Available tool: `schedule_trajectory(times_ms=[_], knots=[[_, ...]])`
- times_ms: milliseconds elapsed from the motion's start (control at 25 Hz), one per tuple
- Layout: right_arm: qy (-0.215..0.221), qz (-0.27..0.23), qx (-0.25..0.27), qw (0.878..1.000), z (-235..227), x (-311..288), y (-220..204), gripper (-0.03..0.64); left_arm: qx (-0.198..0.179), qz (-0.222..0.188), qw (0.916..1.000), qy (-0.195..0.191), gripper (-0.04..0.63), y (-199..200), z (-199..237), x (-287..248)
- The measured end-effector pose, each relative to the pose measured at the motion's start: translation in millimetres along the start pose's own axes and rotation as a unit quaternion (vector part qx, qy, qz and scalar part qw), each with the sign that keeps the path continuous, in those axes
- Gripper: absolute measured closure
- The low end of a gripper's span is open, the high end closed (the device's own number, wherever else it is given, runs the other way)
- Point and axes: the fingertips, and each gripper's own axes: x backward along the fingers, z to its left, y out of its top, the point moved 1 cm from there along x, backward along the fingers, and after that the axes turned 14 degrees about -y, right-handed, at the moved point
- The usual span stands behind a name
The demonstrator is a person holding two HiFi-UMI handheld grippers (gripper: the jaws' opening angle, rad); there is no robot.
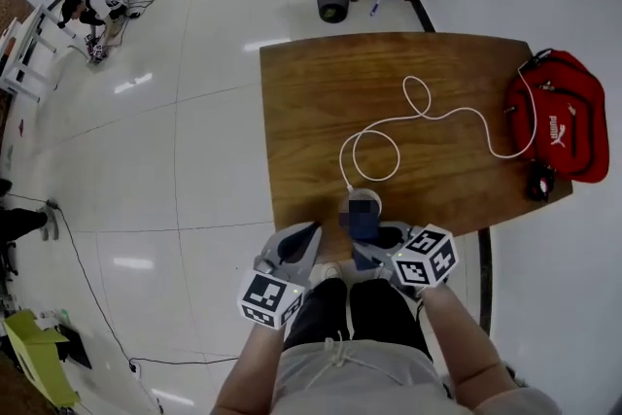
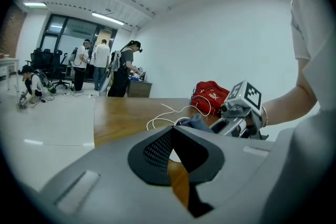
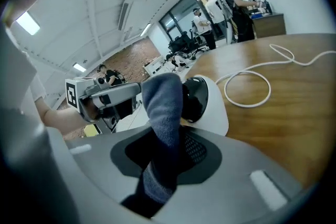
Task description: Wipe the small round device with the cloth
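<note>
The small round white device (image 1: pixel 366 200) sits at the near edge of the wooden table (image 1: pixel 457 83), with a white cable (image 1: pixel 418 107) running from it. In the right gripper view its dark face (image 3: pixel 197 97) is tilted toward me. My right gripper (image 3: pixel 168 147) is shut on a blue-grey cloth (image 3: pixel 163 107), which stands up from the jaws and touches the device. In the head view the cloth (image 1: pixel 364 224) lies just below the device, ahead of the right gripper (image 1: pixel 374 243). My left gripper (image 1: pixel 309 234) is beside it on the left, shut and holding nothing (image 2: pixel 176 139).
A red bag (image 1: pixel 564 117) lies on the table's right end with a small black object (image 1: pixel 539 180) beside it. The cable loops across the tabletop's middle. A bin (image 1: pixel 332 0) and a cabinet stand on the floor beyond the table. People stand far back (image 2: pixel 126 68).
</note>
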Motion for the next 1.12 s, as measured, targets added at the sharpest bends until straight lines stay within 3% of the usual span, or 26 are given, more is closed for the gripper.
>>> schedule_trajectory(times_ms=[240,440,600,760,880,1120], knots=[[-0.044,0.053,-0.026,0.997,-28,-21,-40,0.509,0.01,0.005,0.9999,0.003,0.589,-17,4,2],[-0.02,0.067,-0.05,0.996,-16,-17,-49,0.508,0.021,0.002,0.9995,0.026,0.589,-25,10,13],[0.001,0.02,-0.006,1.0,32,-4,-17,0.508,0.016,-0.015,0.9991,0.035,0.589,-11,10,23],[-0.062,-0.056,-0.004,0.996,41,-6,26,0.508,0.01,-0.03,0.9989,0.034,0.589,5,11,30],[-0.101,-0.067,-0.044,0.992,31,-15,28,0.508,0.006,-0.034,0.9991,0.025,0.589,9,8,31],[-0.11,-0.043,-0.15,0.982,6,-39,0,0.508,0.011,-0.023,0.9995,0.02,0.589,-5,7,36]])
